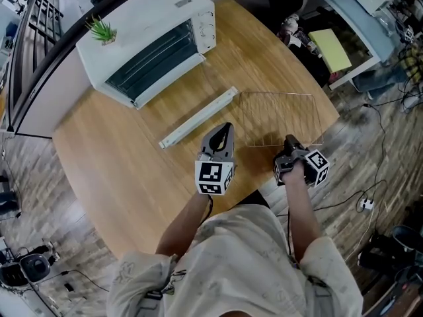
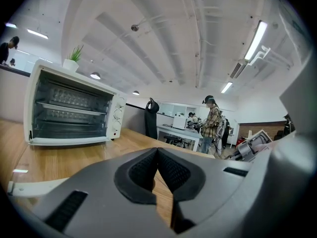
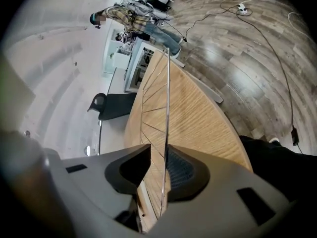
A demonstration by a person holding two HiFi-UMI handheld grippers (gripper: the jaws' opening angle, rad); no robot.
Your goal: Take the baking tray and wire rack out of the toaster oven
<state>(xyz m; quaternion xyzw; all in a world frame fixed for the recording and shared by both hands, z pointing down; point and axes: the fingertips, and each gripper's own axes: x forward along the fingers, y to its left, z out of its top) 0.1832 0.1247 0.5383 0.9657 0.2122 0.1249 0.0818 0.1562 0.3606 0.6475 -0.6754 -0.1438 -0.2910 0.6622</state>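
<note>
Your right gripper (image 1: 289, 144), at lower right of the head view, had its jaws slightly parted around the near edge of the wire rack (image 1: 277, 114), which lay on the table (image 1: 119, 170) at centre right. Your left gripper (image 1: 225, 129) was closed and empty, just below the baking tray (image 1: 198, 117).

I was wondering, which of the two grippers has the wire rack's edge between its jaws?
The right gripper: an edge wire of the wire rack runs between its parted jaws. The left gripper has its jaws together, holding nothing.
</note>
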